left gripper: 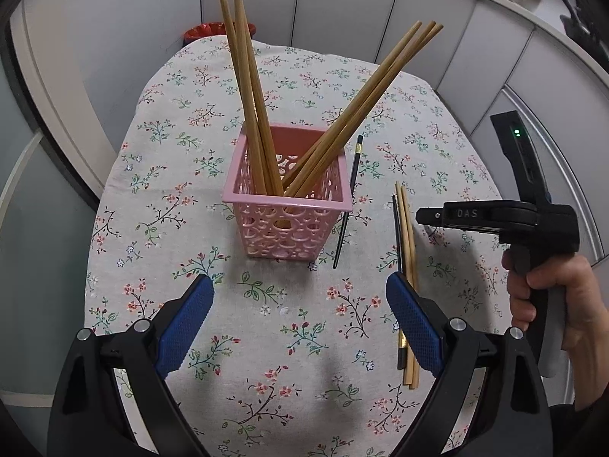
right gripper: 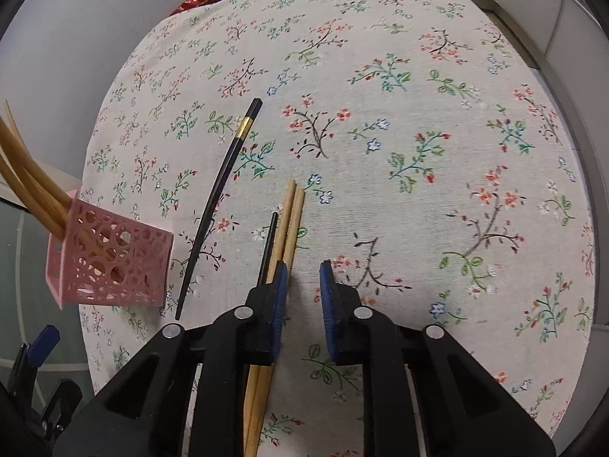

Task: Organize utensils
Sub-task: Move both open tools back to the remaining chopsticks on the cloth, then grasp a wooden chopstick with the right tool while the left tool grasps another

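While a cream tablecloth printed with small flowers (left gripper: 304, 323) is covering the whole rounded table, pale grey wall panels (left gripper: 342, 11) are closing in behind it, and something red and shiny (left gripper: 201, 32) is peeking over the far edge. Sitting mid-table is the pink plastic basket with round cut-outs (left gripper: 285, 209), square-sided and upright, and it is holding five long wooden chopsticks (left gripper: 255, 87): two leaning far-left, three fanning out to the right. Lying on the cloth just beside the basket's right wall is a slim black chopstick with a gold band (left gripper: 348, 198), pointing away from the camera. A little further right, a pair of pale wooden chopsticks (right gripper: 291, 221) is lying flat with a second black chopstick (right gripper: 269, 243) tight along its left side.

Now the hands. The left gripper (left gripper: 300, 304) is hovering low over the near cloth, blue pads spread wide with nothing between them. The right gripper (right gripper: 302, 289) is hanging over the loose pair, its jaws narrowed but still parted, its left pad (right gripper: 279, 285) sitting right over the wooden sticks; whether it is touching them is impossible to tell. From the left camera, a bare hand (left gripper: 552, 297) is wrapping that gripper's black pistol handle.
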Available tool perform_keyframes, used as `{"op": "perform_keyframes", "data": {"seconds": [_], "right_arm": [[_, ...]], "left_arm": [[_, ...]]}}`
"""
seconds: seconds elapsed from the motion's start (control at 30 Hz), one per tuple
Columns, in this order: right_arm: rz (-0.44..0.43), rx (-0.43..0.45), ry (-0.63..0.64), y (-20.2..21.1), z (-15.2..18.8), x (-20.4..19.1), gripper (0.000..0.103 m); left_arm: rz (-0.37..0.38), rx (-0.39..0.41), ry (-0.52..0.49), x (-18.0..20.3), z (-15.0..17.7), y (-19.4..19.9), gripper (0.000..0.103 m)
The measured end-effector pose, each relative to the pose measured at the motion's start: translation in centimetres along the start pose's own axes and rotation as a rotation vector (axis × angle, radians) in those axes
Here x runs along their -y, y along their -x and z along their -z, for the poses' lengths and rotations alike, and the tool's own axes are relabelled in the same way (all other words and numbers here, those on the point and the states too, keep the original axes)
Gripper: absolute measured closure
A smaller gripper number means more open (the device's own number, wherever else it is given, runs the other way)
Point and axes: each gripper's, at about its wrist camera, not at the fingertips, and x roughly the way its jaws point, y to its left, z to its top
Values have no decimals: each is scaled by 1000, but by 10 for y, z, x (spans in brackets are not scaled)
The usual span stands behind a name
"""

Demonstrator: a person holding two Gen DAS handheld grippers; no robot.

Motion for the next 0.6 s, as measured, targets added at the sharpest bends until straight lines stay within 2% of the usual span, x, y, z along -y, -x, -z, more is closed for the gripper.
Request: {"op": "perform_keyframes", "data": {"seconds": [0.23, 0.37, 0.43, 0.6], "right_arm": [[38, -22, 24, -11, -2, -9, 90], [127, -56, 74, -12, 1, -18, 94], [157, -44, 115, -12, 3, -23, 98], [76, -47, 35, 0, 3, 12, 98]], "left_arm": [[4, -11, -5, 0, 2, -1, 14], [3, -13, -18, 3, 4, -2, 14], [7, -17, -34, 9, 6, -3, 14], [1, 2, -102, 29, 16, 4, 14]]}}
